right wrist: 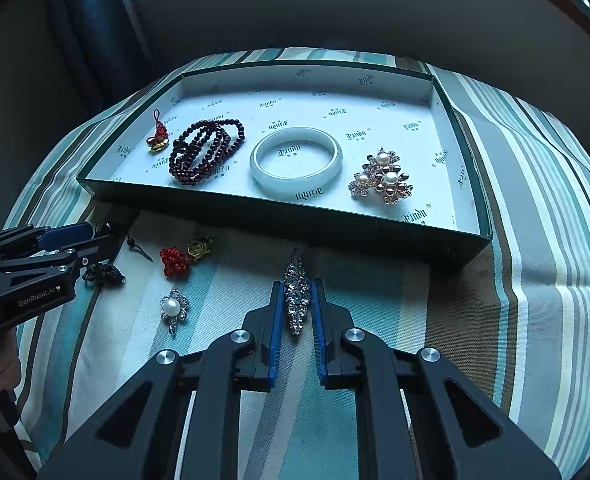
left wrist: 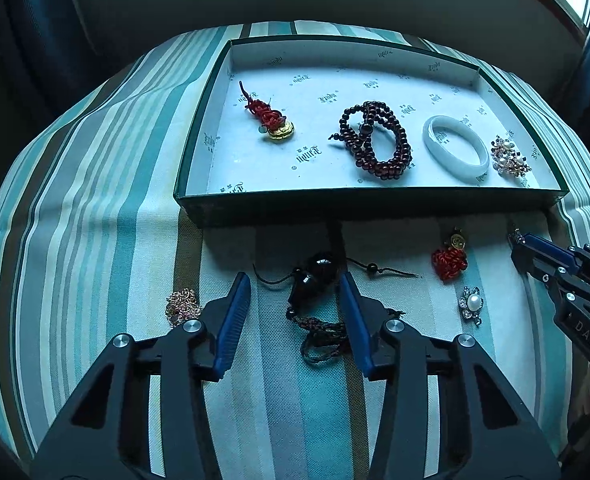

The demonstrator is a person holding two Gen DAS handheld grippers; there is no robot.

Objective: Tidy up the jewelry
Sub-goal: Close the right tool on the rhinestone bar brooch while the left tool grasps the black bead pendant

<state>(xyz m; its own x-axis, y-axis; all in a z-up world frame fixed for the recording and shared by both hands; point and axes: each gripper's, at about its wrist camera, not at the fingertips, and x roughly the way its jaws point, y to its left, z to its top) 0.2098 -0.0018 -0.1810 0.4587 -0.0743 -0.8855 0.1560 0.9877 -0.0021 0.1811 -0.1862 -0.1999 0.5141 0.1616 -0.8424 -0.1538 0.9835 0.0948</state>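
Note:
A green box (left wrist: pixel 367 210) (right wrist: pixel 279 220) lined with white printed paper holds a red knot charm with a gold coin (left wrist: pixel 269 118), dark red bead strands (left wrist: pixel 375 140) (right wrist: pixel 205 150), a white bangle (left wrist: pixel 455 148) (right wrist: pixel 297 158) and a pearl cluster brooch (left wrist: pixel 509 158) (right wrist: pixel 383 178). My left gripper (left wrist: pixel 297 284) is open around a black bead pendant on a dark cord (left wrist: pixel 313 272) lying on the striped cloth. My right gripper (right wrist: pixel 297 286) is shut on a long rhinestone clip (right wrist: pixel 297 290), just in front of the box; it also shows in the left wrist view (left wrist: pixel 517 240).
On the cloth in front of the box lie a second red knot charm with a gold coin (left wrist: pixel 449 260) (right wrist: pixel 177 260), a pearl flower brooch (left wrist: pixel 471 304) (right wrist: pixel 173 308) and a pinkish gold chain pile (left wrist: pixel 183 306). The left gripper's body (right wrist: pixel 35 264) shows at left.

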